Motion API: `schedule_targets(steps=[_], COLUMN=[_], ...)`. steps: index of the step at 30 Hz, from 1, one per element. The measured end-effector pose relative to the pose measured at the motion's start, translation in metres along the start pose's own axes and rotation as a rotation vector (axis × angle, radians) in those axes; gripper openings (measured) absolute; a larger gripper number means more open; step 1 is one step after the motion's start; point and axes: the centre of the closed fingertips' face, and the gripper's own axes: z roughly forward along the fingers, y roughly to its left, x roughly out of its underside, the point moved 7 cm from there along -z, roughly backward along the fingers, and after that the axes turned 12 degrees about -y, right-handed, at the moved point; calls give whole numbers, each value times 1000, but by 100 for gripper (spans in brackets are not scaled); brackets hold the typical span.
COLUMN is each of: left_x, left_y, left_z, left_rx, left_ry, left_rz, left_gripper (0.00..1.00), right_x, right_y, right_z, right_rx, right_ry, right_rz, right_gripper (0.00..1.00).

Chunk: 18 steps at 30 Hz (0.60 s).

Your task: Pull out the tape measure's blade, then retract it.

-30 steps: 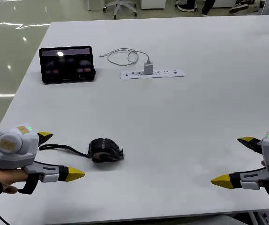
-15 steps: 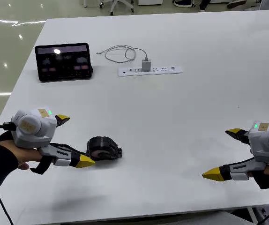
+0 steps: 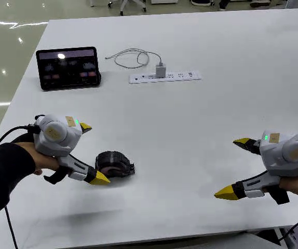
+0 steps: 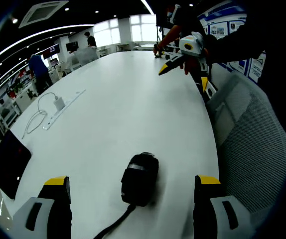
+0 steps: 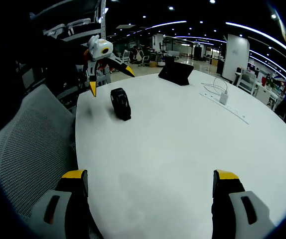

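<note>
Since a second ago, the left gripper (image 3: 94, 153) has come in from the left edge of the white table (image 3: 190, 129) toward the tape measure (image 3: 114, 164), and the right gripper (image 3: 232, 167) has drawn a little inward along the near edge.

The black tape measure lies on the table close to the near-left corner. Its blade is not drawn out. The left gripper's jaws stand wide apart, one on each side of the case, and grip nothing. In the left gripper view the case sits between the two yellow tips, with its black strap (image 4: 114, 225) trailing back toward the camera.

The right gripper hovers near the near-right corner, well apart from the tape measure, jaws wide and empty.

Farther in, toward the far edge, a white power strip (image 3: 164, 77) holds a charger (image 3: 161, 70) with a looped cable (image 3: 133, 57). A dark tablet (image 3: 67, 68) stands propped by the left edge.
</note>
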Motion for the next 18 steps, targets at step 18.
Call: schedule_targets(steps=[18], left_x=[1], left_y=[9], left_z=[35], left_rx=[120], left_ry=[169], left_rz=[178], left_gripper=[99], right_x=[-32], right_y=[0], right_z=[58], right_rx=[-160], right_ry=[-69], right_rz=[-126], right_gripper=[100])
